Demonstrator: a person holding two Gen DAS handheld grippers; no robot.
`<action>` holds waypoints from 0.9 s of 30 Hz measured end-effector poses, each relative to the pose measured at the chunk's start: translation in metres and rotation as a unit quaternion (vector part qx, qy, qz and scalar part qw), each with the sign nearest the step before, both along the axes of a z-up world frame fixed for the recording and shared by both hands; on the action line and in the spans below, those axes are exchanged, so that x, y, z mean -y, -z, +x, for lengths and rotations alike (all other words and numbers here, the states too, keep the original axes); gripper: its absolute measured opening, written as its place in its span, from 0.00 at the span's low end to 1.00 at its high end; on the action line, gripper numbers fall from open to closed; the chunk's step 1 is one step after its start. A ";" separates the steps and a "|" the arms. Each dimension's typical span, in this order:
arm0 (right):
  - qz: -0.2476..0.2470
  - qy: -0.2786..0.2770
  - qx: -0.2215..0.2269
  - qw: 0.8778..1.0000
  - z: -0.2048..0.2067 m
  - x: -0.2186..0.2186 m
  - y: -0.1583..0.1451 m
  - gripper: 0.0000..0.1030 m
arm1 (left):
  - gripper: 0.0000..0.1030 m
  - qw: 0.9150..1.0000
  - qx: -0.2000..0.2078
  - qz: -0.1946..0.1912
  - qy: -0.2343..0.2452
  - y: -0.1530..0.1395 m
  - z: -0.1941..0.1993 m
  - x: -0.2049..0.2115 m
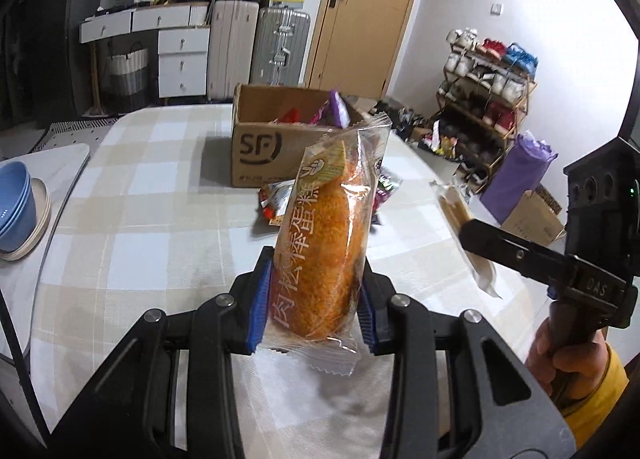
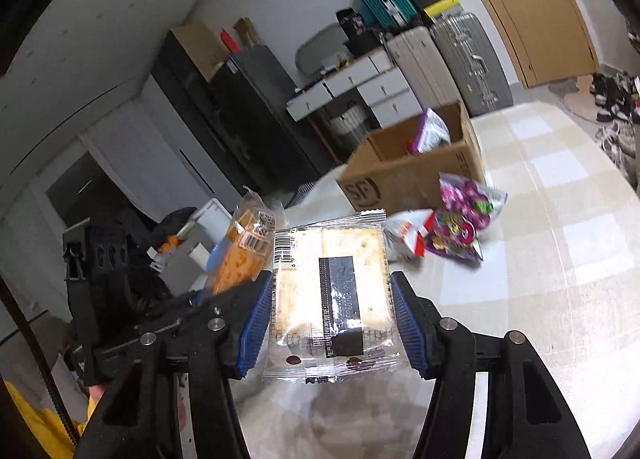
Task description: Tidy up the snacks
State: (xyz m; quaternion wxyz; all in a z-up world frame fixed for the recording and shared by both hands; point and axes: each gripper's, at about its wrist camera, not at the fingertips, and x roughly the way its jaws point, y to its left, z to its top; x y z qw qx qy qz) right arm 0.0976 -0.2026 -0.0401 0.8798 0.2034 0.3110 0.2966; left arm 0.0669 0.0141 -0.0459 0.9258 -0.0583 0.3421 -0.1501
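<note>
My left gripper (image 1: 314, 307) is shut on an orange pork-floss cake in a clear wrapper (image 1: 324, 235), which stands upright above the table. My right gripper (image 2: 332, 319) is shut on a flat cracker pack (image 2: 330, 295) with a dark label; the same pack (image 1: 466, 235) shows edge-on in the left wrist view, with the right gripper (image 1: 474, 237) at its side. The cake (image 2: 240, 255) and the left gripper (image 2: 224, 291) appear to the left in the right wrist view. Beyond stands an open cardboard box (image 1: 264, 147) (image 2: 404, 175) with snack bags inside.
Loose snack bags (image 2: 452, 227) (image 1: 276, 201) lie on the checked tablecloth (image 1: 160, 195) just before the box. Blue bowls on plates (image 1: 16, 215) sit at the left on a side surface. A hand in a yellow sleeve (image 1: 568, 355) holds the right gripper. Suitcases, drawers and a shoe rack stand behind.
</note>
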 end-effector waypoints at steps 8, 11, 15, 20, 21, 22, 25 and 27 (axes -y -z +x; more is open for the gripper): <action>0.001 -0.004 0.019 1.000 -0.018 0.000 -0.014 0.57 | 0.33 1.000 0.016 -0.021 -0.007 -0.024 -0.042 -0.005; 0.003 -0.003 0.018 1.000 -0.020 0.001 -0.013 0.57 | 0.33 1.000 0.018 -0.021 -0.009 -0.027 -0.055 -0.006; 0.002 -0.003 0.017 1.000 -0.020 0.001 -0.009 0.57 | 0.33 1.000 0.022 -0.016 -0.011 -0.029 -0.061 -0.006; 0.005 -0.001 0.018 1.000 -0.020 0.001 -0.009 0.57 | 0.33 1.000 0.023 -0.013 -0.009 -0.032 -0.066 -0.003; 0.004 -0.002 0.018 1.000 -0.020 0.001 -0.008 0.57 | 0.33 1.000 0.022 -0.012 -0.009 -0.032 -0.065 -0.002; 0.005 -0.002 0.018 1.000 -0.020 0.001 -0.008 0.57 | 0.33 1.000 0.021 -0.012 -0.009 -0.032 -0.065 -0.002; 0.005 -0.001 0.019 1.000 -0.019 0.002 -0.008 0.57 | 0.33 1.000 0.016 -0.011 -0.007 -0.029 -0.057 0.000; 0.005 0.000 0.018 1.000 -0.014 0.003 -0.008 0.57 | 0.33 1.000 0.012 -0.011 -0.006 -0.025 -0.043 -0.001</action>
